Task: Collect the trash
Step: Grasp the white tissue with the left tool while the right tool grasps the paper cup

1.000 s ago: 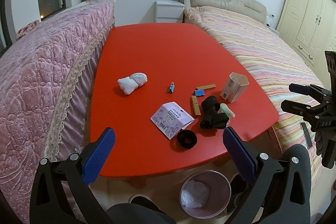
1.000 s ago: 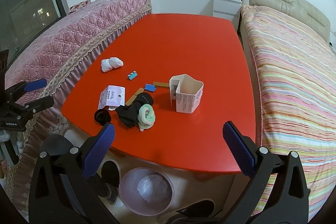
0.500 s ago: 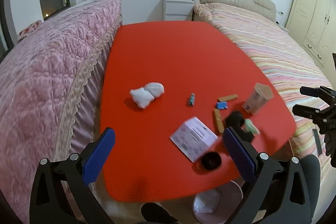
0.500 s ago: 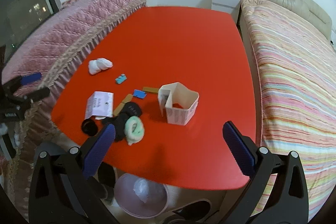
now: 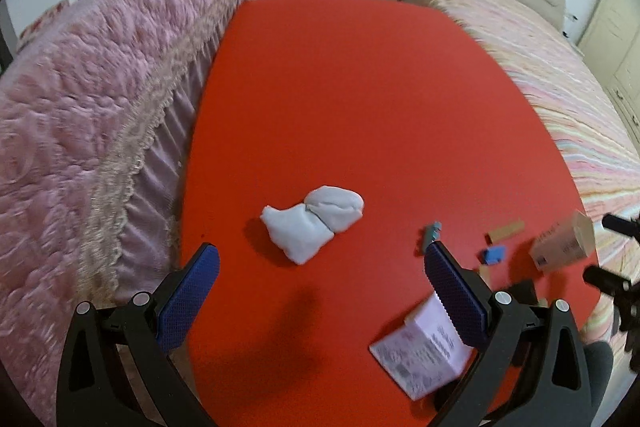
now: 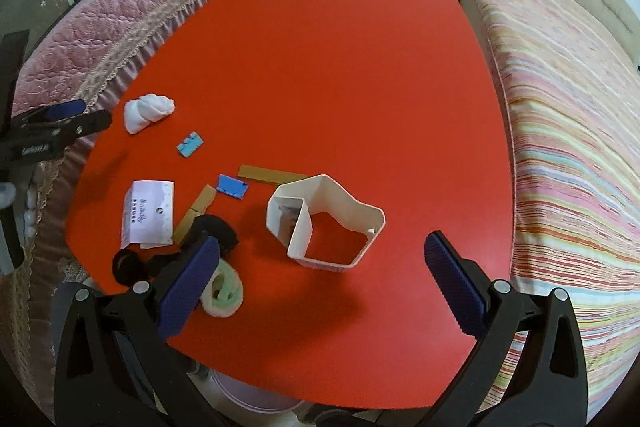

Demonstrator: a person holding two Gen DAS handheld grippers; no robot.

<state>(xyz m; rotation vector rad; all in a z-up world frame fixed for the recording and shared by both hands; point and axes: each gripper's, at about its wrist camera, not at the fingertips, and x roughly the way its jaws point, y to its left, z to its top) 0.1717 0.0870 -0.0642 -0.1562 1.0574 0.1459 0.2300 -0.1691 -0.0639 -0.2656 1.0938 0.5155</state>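
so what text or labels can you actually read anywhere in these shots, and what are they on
Nothing reads cleanly.
Pink-and-white packet: printed characters and small lines, too small and blurred to read.
Open white carton: barcode and print on its side in the left view, blurred.
Left gripper body: white lettering, blurred, unreadable.
Blue scraps and tan strips: no text visible.

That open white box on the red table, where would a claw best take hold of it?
Probably from above, pinching one thin upright wall of the white box, one finger inside and one outside. It is an open, bent sleeve with the table visible through it, so squeezing across the whole box might crumple it.
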